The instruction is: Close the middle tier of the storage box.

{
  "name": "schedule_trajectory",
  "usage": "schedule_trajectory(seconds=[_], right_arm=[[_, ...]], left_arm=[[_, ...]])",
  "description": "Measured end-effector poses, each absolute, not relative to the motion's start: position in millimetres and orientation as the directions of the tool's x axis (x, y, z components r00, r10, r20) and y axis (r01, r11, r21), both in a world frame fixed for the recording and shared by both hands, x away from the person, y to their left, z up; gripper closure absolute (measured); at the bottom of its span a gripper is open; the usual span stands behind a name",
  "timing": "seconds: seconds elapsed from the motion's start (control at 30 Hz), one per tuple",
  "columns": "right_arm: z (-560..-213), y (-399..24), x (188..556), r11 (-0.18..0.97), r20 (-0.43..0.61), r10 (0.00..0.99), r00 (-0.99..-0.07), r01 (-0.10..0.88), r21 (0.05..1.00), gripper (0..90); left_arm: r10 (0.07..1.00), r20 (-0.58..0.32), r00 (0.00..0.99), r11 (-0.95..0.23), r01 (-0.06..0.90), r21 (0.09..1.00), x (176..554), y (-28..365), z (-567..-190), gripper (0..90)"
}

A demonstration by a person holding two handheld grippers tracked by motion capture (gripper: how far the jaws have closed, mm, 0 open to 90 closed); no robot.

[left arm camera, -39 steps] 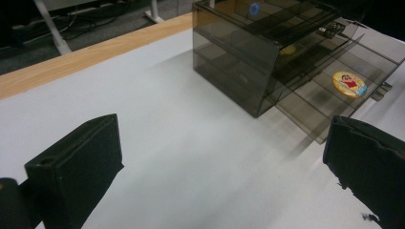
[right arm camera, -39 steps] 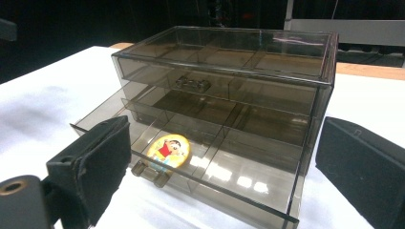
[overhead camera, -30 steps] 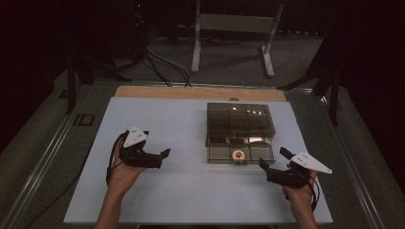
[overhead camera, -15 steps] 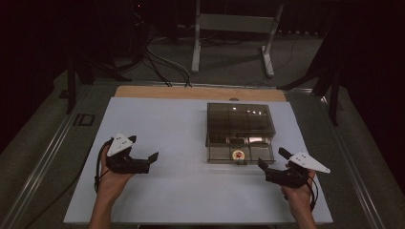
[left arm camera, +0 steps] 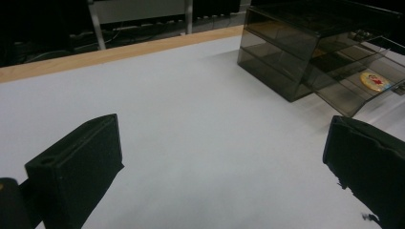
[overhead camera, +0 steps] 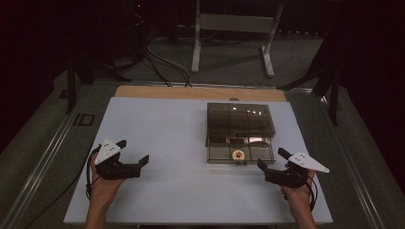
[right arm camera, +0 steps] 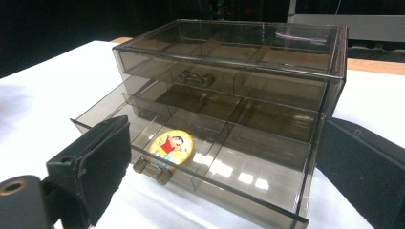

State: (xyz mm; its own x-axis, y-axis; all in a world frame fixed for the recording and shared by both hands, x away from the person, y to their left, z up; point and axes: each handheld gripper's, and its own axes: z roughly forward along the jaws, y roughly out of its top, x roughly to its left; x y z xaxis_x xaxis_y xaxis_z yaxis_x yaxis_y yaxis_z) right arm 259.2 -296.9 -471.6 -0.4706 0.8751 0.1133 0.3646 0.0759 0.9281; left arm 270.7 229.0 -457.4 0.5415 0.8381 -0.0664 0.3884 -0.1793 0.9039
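A: 2 grippers on the white table (overhead camera: 172,124), both empty. Left gripper (overhead camera: 133,153) sits at 8 o'clock, jaws spread wide, nothing between them but bare tabletop. Right gripper (overhead camera: 271,164) at 4 o'clock, jaws equally wide, aimed at the drawer box (overhead camera: 240,125).

B: Box location?

A: About 2 o'clock from table centre, well apart from the left gripper, near the right. Smoky clear plastic, 3 tiers. Bottom drawer (right arm camera: 200,167) is pulled out toward the person; upper 2 sit flush.

B: Contents?

A: 1 round cartoon badge (right arm camera: 171,145) in the open drawer's middle compartment, lying flat. In the right gripper view it rests just behind the drawer's front wall, above the small handle (right arm camera: 153,170).

B: Handling notes?

A: Judging by the look: box is light, rigid, thin-walled, probably slick on the table, so a push on the drawer may slide the whole unit. Brace the lid or a side wall with 1 gripper. Drawer takes hold best at the handle, centre front. Badge looks light, hard and glossy, low profile; pinch it across its edges, coming in from 12 o'clock above, since the compartment dividers crowd the sides.
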Motion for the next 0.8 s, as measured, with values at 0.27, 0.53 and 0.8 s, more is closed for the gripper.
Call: schedule_trajectory(seconds=[0.27,0.53,0.8], right_arm=[[-467.5,-297.2,256.6,0.076,0.115,0.868,-0.483,0.358,0.931,4.5],[-466.5,-290.0,254.8,0.072,0.125,0.864,-0.487,0.366,0.928,5.3],[-467.5,-281.3,254.0,0.061,0.153,0.857,-0.492,0.392,0.918,11.6]], left_arm=[[0.854,-0.064,0.516,-0.164,0.384,0.909,265.9,236.1,-461.6,0.9],[0.870,-0.053,0.491,-0.153,0.370,0.916,261.8,244.1,-465.7,0.9],[0.871,-0.045,0.489,-0.155,0.361,0.919,259.2,246.4,-464.5,0.9]])
